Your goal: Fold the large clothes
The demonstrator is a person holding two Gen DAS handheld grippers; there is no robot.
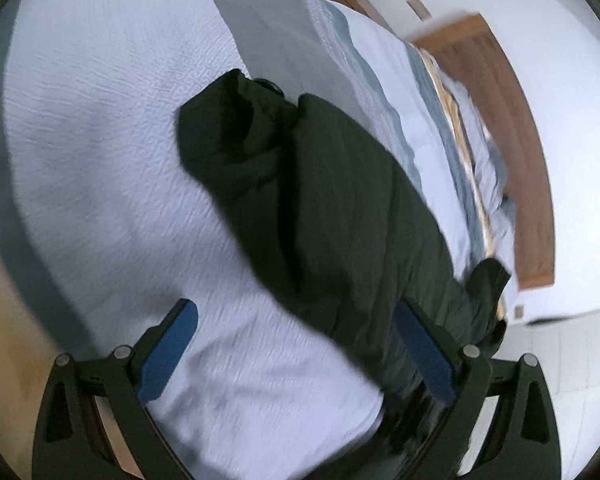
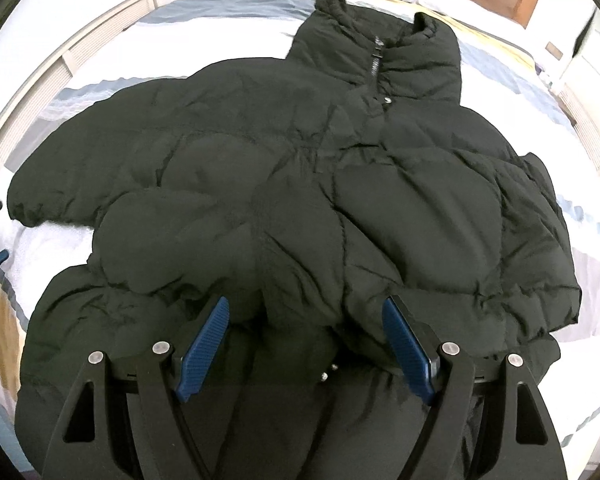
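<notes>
Black puffer jacket (image 2: pixel 300 200) on bed (image 2: pixel 580 264)

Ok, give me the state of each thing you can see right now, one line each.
Black puffer jacket: flat on the bed, zipped, sleeve folded across the front.
Left gripper: open, empty.
Right gripper: open over the jacket hem.
Bed cover: spread, lightly wrinkled.

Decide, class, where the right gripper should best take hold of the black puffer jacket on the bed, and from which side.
Probably the hem of the jacket, approached from the near edge: it bulges as a thick fold directly between the right gripper's open blue pads.
</notes>
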